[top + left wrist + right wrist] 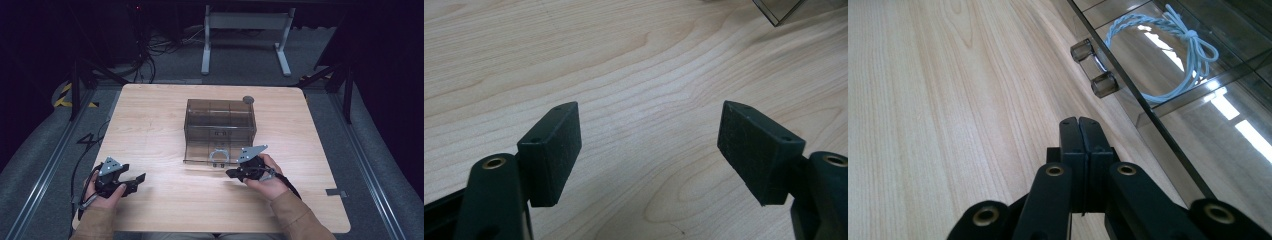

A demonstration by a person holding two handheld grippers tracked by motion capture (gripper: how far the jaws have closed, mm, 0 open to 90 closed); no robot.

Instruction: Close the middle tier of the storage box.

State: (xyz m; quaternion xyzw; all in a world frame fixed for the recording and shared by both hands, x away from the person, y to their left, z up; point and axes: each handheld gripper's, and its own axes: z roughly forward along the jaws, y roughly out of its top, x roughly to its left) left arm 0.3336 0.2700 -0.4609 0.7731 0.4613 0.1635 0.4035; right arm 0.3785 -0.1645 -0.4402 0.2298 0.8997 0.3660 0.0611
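A smoky clear plastic box stands mid-table. Its drawer is pulled out toward me. A coiled light-blue cord lies in the drawer, also seen as the cord behind the clear front. The drawer's small clear handle sticks out from that front. My right gripper rests just in front of the drawer, its jaws shut with nothing between them; in its own view the right gripper sits short of the handle. My left gripper stands open over bare wood at the near left, and in its own view the left gripper is empty.
The wooden table has rounded corners. A small round grey object sits at the box's far right corner. A box corner shows at the top right of the left gripper view. Beyond the table stand a white frame and cables.
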